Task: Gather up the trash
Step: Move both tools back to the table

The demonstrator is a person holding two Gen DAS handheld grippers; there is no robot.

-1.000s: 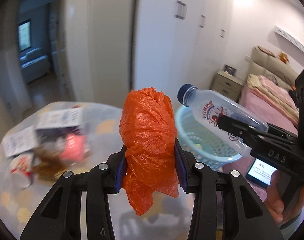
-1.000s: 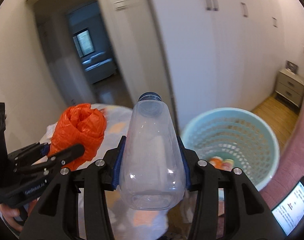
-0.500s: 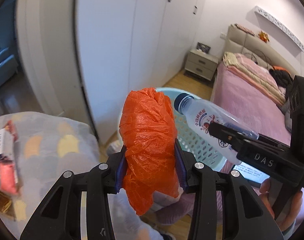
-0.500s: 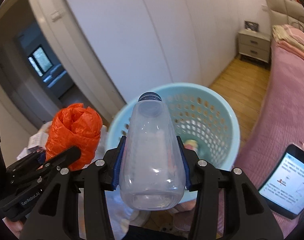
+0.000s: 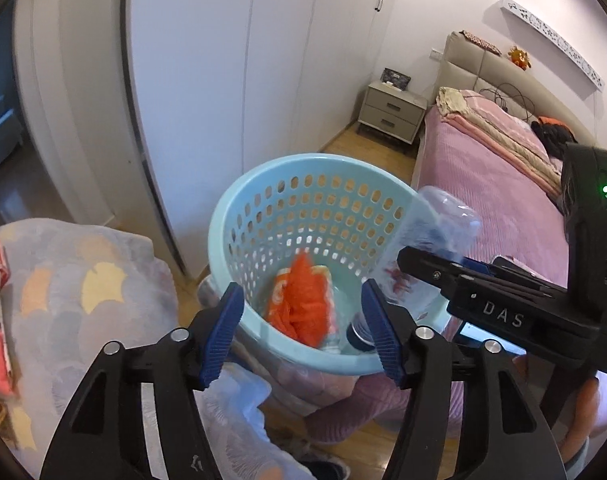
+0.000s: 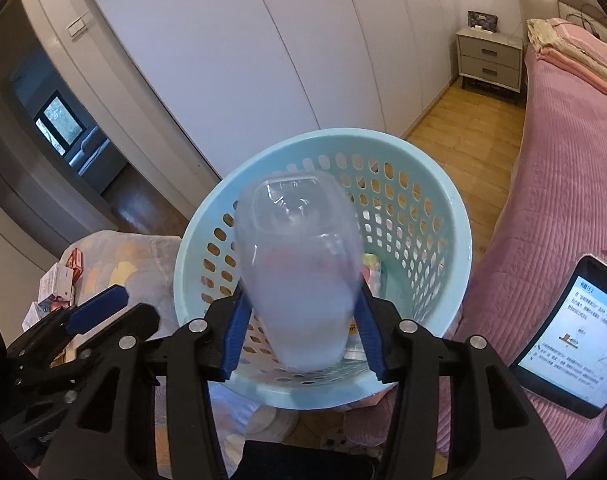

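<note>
Step in hand, by my reading: dropping both pieces of trash into the pale blue perforated basket (image 5: 239, 216), which stands on the wood floor between the blanket-covered surface (image 5: 83, 280) on the left and the pink bed (image 5: 503, 208) on the right.

To do it well: keep both grippers over the basket mouth until each item clears the rim, then lift straight up so no finger catches the rim.

Left gripper (image 5: 301, 332): jaws have just been opening; they now stand spread with nothing pinched between them. The orange plastic bag (image 5: 301, 304) shows blurred beyond them inside the basket, a crumpled bright wad, apparently falling or just landed.

Right gripper (image 6: 301, 334): the clear plastic bottle (image 6: 299, 272) is motion-blurred between the blue pads, base toward the far side. Whether the pads press it I cannot tell; jaws have just been opening slightly. Label smeared, unreadable.
</note>
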